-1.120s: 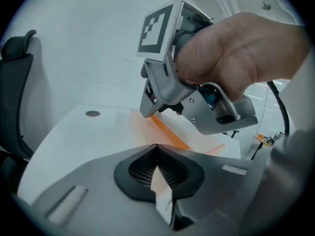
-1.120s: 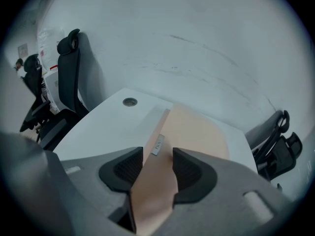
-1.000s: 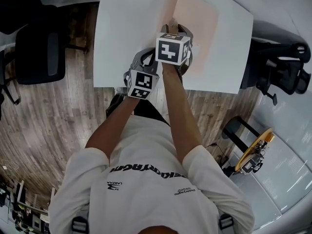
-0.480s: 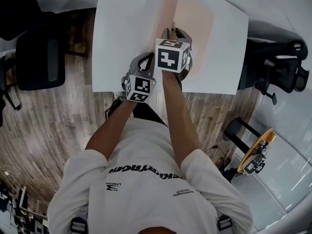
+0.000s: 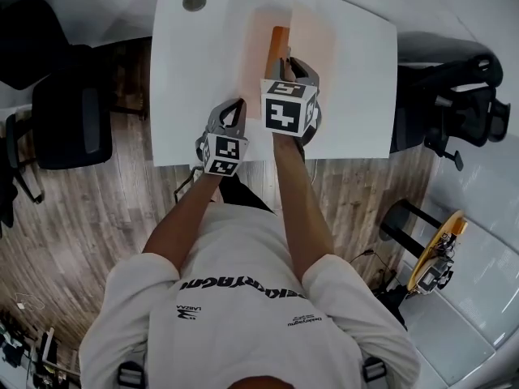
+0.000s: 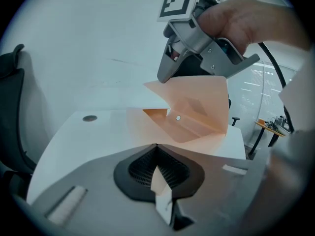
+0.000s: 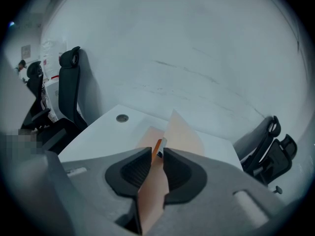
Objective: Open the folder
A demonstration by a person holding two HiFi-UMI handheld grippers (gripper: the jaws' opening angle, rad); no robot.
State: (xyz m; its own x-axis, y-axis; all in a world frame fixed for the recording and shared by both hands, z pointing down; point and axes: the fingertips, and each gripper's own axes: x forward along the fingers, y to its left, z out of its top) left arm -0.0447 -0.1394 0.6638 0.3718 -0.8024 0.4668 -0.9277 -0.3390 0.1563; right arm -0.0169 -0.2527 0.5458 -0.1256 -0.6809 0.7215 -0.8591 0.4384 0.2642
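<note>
A pale orange folder (image 5: pixel 258 51) lies on the white table (image 5: pixel 190 79), and its top cover (image 5: pixel 315 37) is raised off the lower sheet. My right gripper (image 5: pixel 292 61) has that cover's near edge between its pads; its jaws are closing on the sheet and hold it up. In the right gripper view the cover (image 7: pixel 183 132) runs edge-on between the pads of the right gripper (image 7: pixel 157 154). My left gripper (image 5: pixel 235 110) is shut on the folder's near edge, where a small paper flap (image 6: pixel 160 183) sticks up between its pads. The left gripper view shows the right gripper (image 6: pixel 166 77) lifting the cover (image 6: pixel 199 107).
A round cable hole (image 5: pixel 194 2) sits at the table's far left corner. Black office chairs stand left (image 5: pixel 69 112) and right (image 5: pixel 454 96) of the table. The person stands at the near table edge, above a wood floor (image 5: pixel 97 217).
The right gripper has risen with the cover's edge, and the folder, flat a second ago, now gapes open. The left gripper has stayed at the near edge.
</note>
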